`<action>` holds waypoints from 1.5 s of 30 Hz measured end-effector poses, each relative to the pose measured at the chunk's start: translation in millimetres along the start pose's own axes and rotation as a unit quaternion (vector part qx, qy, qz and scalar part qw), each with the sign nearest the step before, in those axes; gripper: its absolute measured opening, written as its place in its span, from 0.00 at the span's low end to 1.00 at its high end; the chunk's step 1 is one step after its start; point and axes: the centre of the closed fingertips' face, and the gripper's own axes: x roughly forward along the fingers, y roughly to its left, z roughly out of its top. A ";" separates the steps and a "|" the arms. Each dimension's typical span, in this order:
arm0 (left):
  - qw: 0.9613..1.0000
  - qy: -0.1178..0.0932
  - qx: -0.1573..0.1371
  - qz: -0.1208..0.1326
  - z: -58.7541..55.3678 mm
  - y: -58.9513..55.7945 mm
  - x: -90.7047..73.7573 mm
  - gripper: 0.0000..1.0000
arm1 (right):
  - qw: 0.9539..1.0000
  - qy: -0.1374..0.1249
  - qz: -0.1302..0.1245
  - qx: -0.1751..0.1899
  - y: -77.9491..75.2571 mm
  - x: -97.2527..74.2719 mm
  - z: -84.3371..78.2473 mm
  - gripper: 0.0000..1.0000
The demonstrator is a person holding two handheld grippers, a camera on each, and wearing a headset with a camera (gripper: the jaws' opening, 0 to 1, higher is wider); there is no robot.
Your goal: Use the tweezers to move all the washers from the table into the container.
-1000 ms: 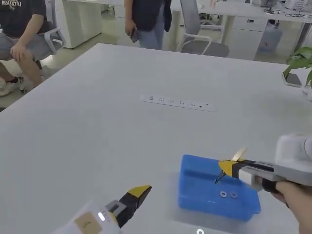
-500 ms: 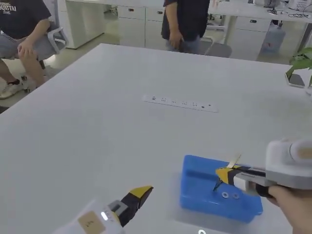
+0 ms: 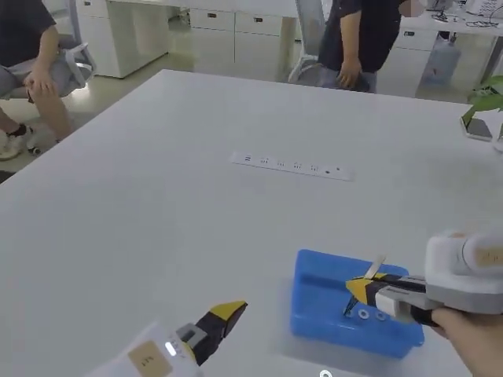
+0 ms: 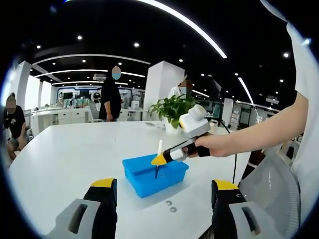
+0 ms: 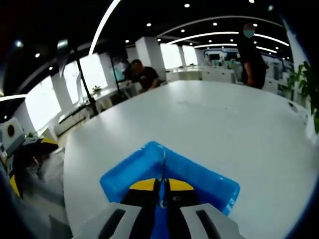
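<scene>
A blue container (image 3: pixel 330 310) sits on the white table (image 3: pixel 181 228) near its front edge, with two washers (image 3: pixel 371 316) inside it. My right gripper (image 3: pixel 363 287) is over the container, shut on thin tweezers (image 3: pixel 376 265) whose tip points down into it. The right gripper view looks along the tweezers (image 5: pixel 163 164) into the container (image 5: pixel 134 172). My left gripper (image 3: pixel 226 312) hovers left of the container, and in its own view the left gripper (image 4: pixel 164 186) is open with nothing in it. Two washers (image 4: pixel 170 206) lie on the table in front of the container (image 4: pixel 149 178).
A flush power strip (image 3: pixel 291 166) is set in the table's middle. A potted plant (image 3: pixel 486 98) stands at the far right edge. One person sits at the far left (image 3: pixel 31 55) and another stands behind the table (image 3: pixel 357 39) by office chairs.
My right gripper has come down a little, bringing the tweezers' tip lower into the container. The standing person behind the table has walked to the right. The left gripper stays put.
</scene>
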 end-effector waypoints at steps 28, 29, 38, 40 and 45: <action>1.000 0.012 0.008 -0.004 -2.8 -1.8 1.2 0.78 | 0.994 -0.099 0.047 -0.001 62.8 -46.0 49.2 0.04; 1.000 0.012 0.008 -0.004 -2.8 -1.9 1.3 0.78 | 0.994 -0.098 0.051 -0.001 65.7 -46.4 47.4 0.04; 1.000 0.014 0.008 -0.004 -3.5 -3.3 1.5 0.78 | 0.994 -0.067 0.086 0.003 90.8 -44.0 16.5 0.04; 1.000 0.015 0.009 -0.004 -3.9 -3.5 1.6 0.78 | 0.994 -0.059 0.094 0.007 93.9 -42.9 8.7 0.04; 1.000 0.018 0.009 -0.006 -4.9 -5.1 2.0 0.78 | 0.994 -0.041 0.104 0.015 96.7 -39.6 -6.8 0.04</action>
